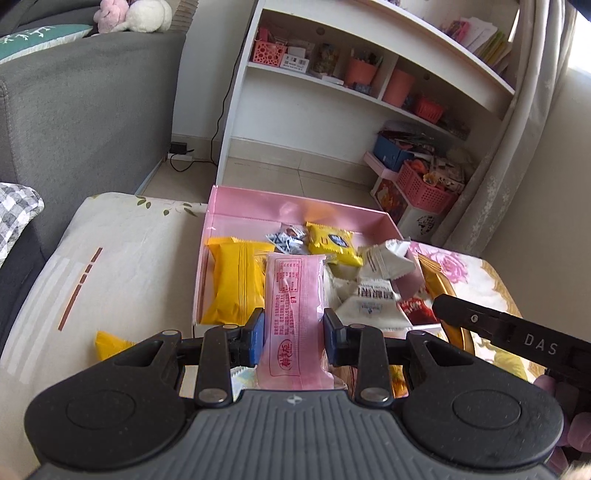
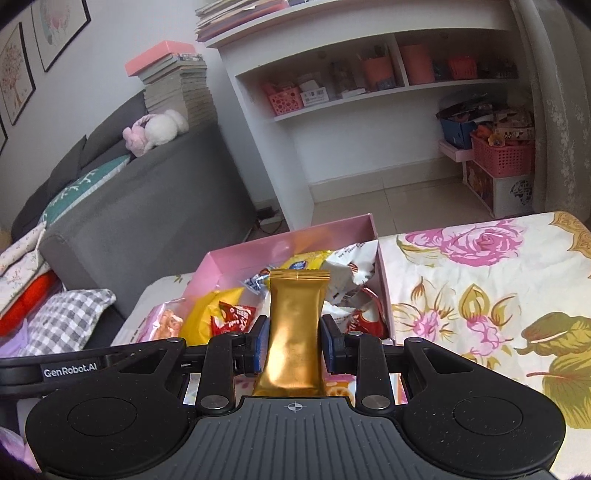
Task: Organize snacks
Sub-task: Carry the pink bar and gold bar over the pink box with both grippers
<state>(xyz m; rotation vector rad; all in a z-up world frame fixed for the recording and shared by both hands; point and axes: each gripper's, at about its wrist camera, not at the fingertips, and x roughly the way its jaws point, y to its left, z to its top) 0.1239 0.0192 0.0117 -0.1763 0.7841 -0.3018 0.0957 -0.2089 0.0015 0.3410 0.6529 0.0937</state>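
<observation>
The pink box (image 1: pixel 236 206) served as the landmark, sitting open on a floral cloth (image 2: pixel 480 295) spread over the surface.

To the left of the box, a grey sofa (image 1: pixel 92 103) stood with a plush toy (image 1: pixel 140 16) on its back, and a small yellow packet (image 1: pixel 110 345) lay on the cloth just outside the box's near left corner. Inside the box, along its left wall, lay a big yellow packet (image 1: pixel 236 282). Over the near edge of the box, the left gripper (image 1: pixel 293 334) was clamped on a pink packet (image 1: pixel 293 302), its blue pads (image 1: pixel 255 332) pressing the wrapper from both sides so that the packet stood lengthwise between them, above the box's contents. Further back in the box lay a smaller yellow packet (image 1: pixel 334 243) and a dark-printed one (image 1: pixel 288 238); towards the box's right wall white packets (image 1: pixel 384 258) were heaped, with a red packet (image 1: pixel 415 308) at the near right corner.

Just right of the box's near corner, the right gripper (image 2: pixel 293 341) was closed on a gold packet (image 2: pixel 295 325), pinching it at the middle so that its crimped top stood over the box interior.

Behind the box, across the tiled floor, stood a white shelf unit (image 1: pixel 332 88) holding pink baskets (image 1: pixel 267 51), and to the right of it hung a curtain (image 1: pixel 517 147).
</observation>
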